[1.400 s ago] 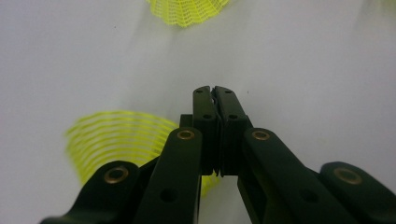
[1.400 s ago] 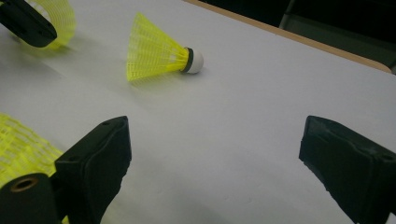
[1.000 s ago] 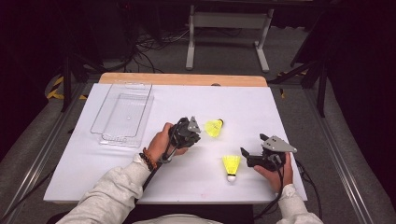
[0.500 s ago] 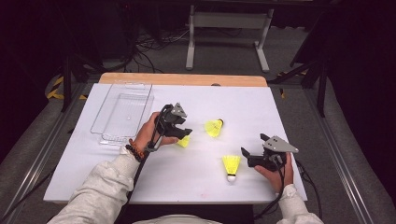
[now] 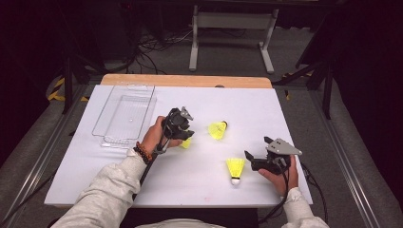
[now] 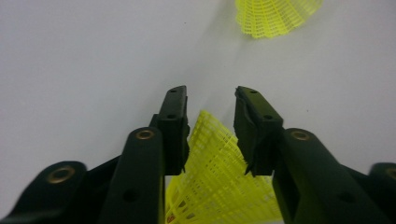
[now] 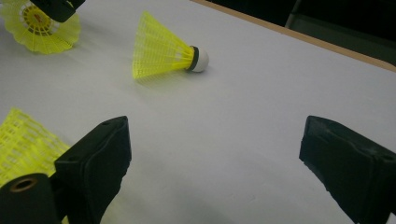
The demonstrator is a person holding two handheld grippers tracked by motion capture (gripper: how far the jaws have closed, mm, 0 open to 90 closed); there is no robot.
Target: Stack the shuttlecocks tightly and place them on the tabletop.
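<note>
Holding a yellow birdie (image 6: 219, 177) between its jaws, our left claw (image 5: 183, 135) has just been closing, and its pads now squeeze the netted skirt. The birdie sits mid-table, its long way running along the jaws. The clear tray (image 5: 124, 116) lies off to the left, nearest this hand. Our right claw (image 5: 254, 161) rests spread wide beside another birdie (image 5: 235, 169).
</note>
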